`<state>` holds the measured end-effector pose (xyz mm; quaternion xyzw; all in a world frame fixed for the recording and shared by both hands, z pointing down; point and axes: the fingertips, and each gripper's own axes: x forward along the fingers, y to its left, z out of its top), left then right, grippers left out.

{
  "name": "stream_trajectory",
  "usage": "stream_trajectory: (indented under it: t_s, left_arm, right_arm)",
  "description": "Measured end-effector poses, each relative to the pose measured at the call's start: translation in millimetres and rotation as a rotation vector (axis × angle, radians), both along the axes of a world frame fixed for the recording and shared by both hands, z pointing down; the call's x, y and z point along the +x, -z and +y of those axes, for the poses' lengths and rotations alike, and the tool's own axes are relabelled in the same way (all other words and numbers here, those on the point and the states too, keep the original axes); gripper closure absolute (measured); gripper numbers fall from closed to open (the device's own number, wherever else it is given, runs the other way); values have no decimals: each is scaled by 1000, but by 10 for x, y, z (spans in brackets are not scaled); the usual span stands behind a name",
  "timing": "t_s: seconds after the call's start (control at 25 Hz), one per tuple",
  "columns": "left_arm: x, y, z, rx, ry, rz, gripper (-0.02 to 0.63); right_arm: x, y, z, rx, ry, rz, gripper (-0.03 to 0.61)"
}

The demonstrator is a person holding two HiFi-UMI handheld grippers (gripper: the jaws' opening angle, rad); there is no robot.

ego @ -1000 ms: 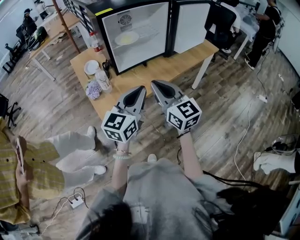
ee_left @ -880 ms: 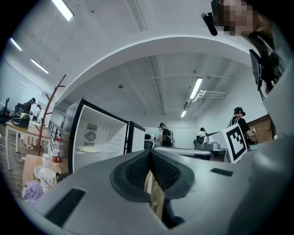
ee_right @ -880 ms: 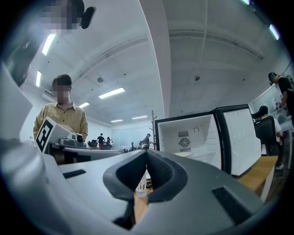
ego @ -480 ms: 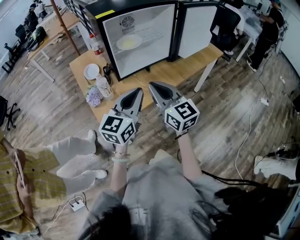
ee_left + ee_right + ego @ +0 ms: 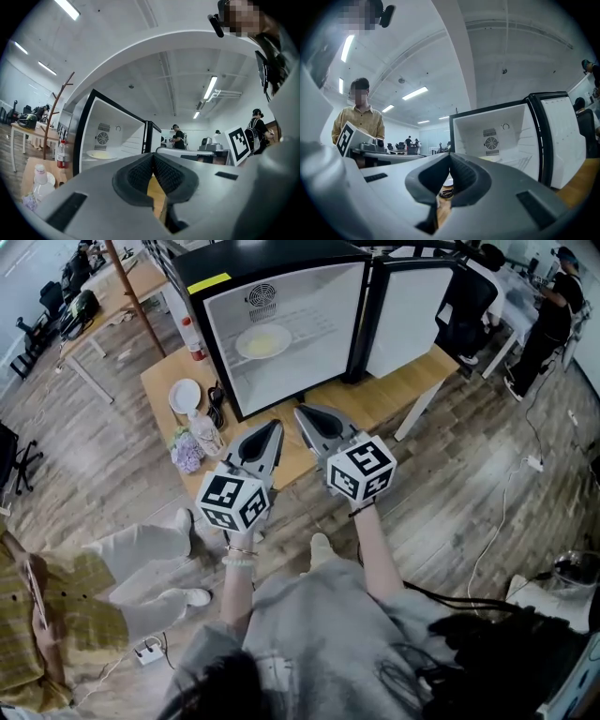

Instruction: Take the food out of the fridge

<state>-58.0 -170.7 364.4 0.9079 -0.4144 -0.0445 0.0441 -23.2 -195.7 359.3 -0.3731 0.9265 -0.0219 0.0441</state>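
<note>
Plate of food [image 5: 262, 340] lies mid-height inside the open fridge [image 5: 272, 255]; likely rigid, breakable, slick, so pinch its near rim. Left hand-held gripper [image 5: 273, 427] and right hand-held gripper [image 5: 303, 412] are both closed, empty.

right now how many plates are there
2. One plate of yellow food sits inside the open fridge; one white plate lies on the table left of it. More may be hidden.

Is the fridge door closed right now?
No, the fridge has its door swung wide open, and a plate shows inside.
</note>
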Motion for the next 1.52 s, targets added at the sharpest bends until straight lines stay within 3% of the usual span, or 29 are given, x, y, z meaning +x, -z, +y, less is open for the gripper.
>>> stream_trajectory:
  t_s: [0.68, 1.08, 1.44, 1.52]
  left_arm:
    - [66, -66, -947, -3, 111, 16, 606]
    - [-134, -245, -1185, -79, 146, 6, 606]
    - [-226, -374, -1446, -123, 142, -1, 606]
    - [-237, -393, -1502, -127, 144, 2, 606]
  right_arm:
    - [-3, -95, -1006, -48, 136, 2, 569]
    - [-111, -256, -1344, -203, 139, -144, 569]
    - [-111, -531, -1740, -384, 51, -279, 567]
    - [-110, -582, -1811, -424, 45, -310, 516]
